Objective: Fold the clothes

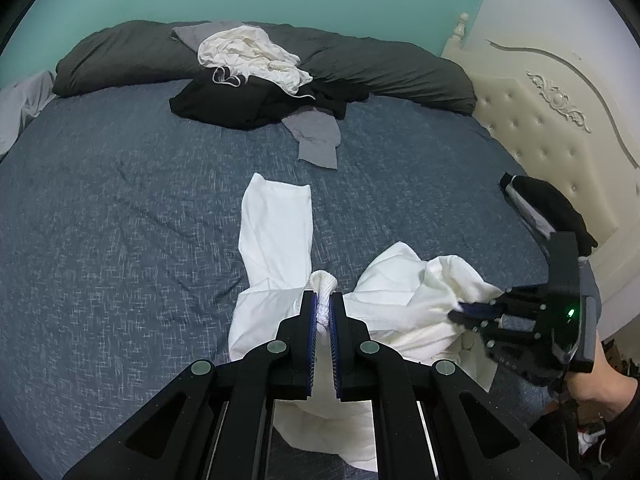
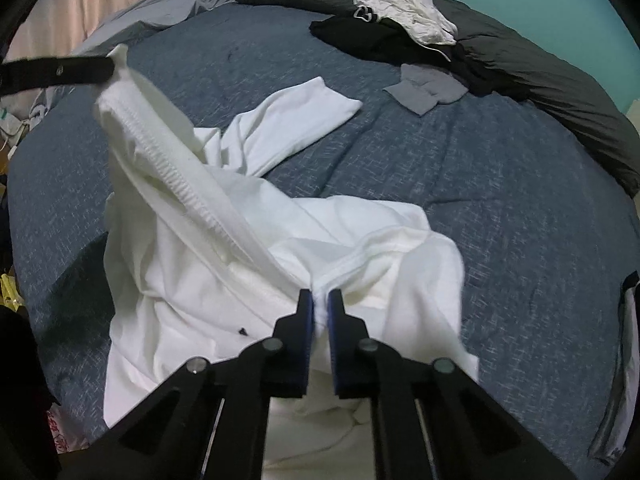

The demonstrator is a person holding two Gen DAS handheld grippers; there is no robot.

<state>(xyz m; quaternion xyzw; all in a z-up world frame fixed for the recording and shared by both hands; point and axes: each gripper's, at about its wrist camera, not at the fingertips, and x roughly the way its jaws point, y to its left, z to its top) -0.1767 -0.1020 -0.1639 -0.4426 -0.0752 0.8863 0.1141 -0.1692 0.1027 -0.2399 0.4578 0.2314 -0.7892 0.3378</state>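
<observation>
A white long-sleeved garment (image 1: 276,232) lies crumpled on the blue bedspread (image 1: 120,208), one sleeve stretched toward the far side. My left gripper (image 1: 324,300) is shut on its ribbed white edge, pinched between the blue pads. In the right wrist view that ribbed band (image 2: 176,176) rises taut up to the left gripper (image 2: 109,67) at the upper left. My right gripper (image 2: 320,298) is shut on a seamed fold of the same garment (image 2: 192,304). From the left wrist view, the right gripper (image 1: 456,312) bites the cloth's right side, a hand behind it.
A heap of white (image 1: 248,56), black (image 1: 248,100) and grey (image 1: 316,136) clothes sits at the far side against a rolled dark grey duvet (image 1: 380,68). A black garment (image 1: 548,204) lies by the cream headboard (image 1: 540,120). A curtain (image 2: 72,4) hangs beyond the bed's left.
</observation>
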